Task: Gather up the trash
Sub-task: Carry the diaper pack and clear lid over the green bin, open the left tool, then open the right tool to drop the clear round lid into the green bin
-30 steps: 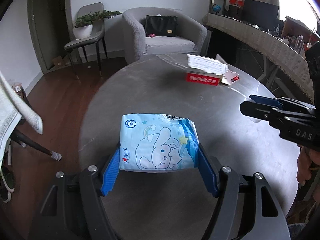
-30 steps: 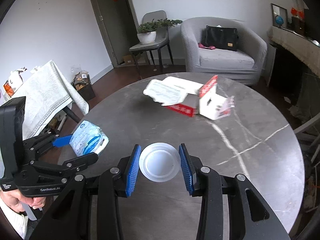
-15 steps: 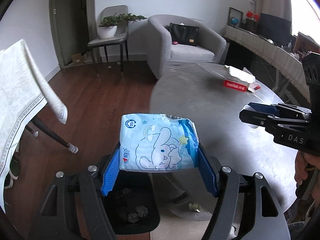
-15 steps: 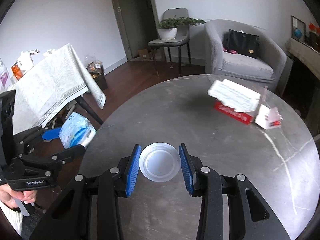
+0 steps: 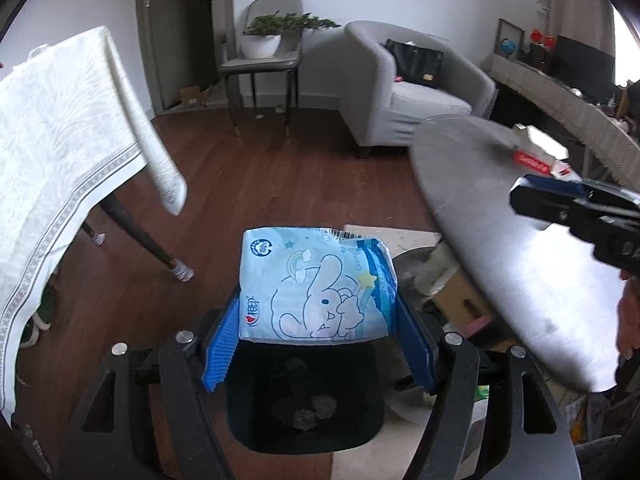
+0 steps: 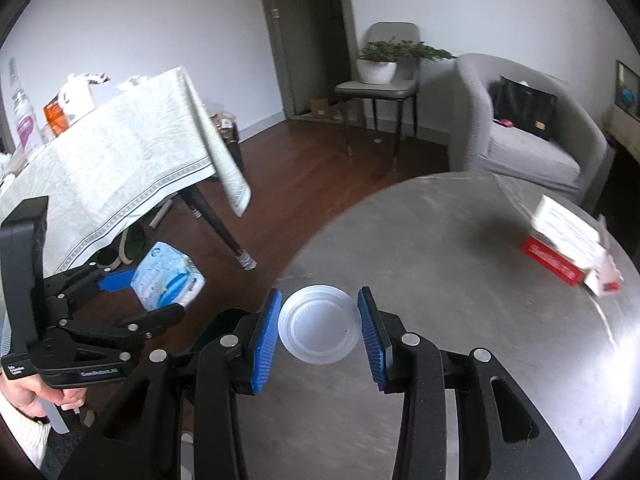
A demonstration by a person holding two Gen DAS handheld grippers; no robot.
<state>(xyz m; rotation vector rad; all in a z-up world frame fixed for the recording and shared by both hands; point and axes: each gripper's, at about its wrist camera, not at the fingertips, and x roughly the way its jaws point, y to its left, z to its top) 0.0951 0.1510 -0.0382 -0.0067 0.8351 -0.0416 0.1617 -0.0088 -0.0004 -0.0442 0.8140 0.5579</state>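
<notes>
The light-blue plastic tissue pack printed with a white cartoon rabbit is clamped between the blue pads of the left gripper, whose jaws stand fairly wide and press on the pack's two sides. The pack hangs in the air right above the black waste bin standing on the dark wooden floor; crumpled scraps lie at the bin's bottom. In the right wrist view the same pack shows off the bench's edge, over the floor. The round white plastic lid sits between the blue pads of the right gripper, its jaws partly closed and touching its rim on both sides, held above the round grey stone bench. A red-and-white cardboard box lies at the bench's far side. A table with a white patterned cloth stands well apart, and a grey armchair behind.
</notes>
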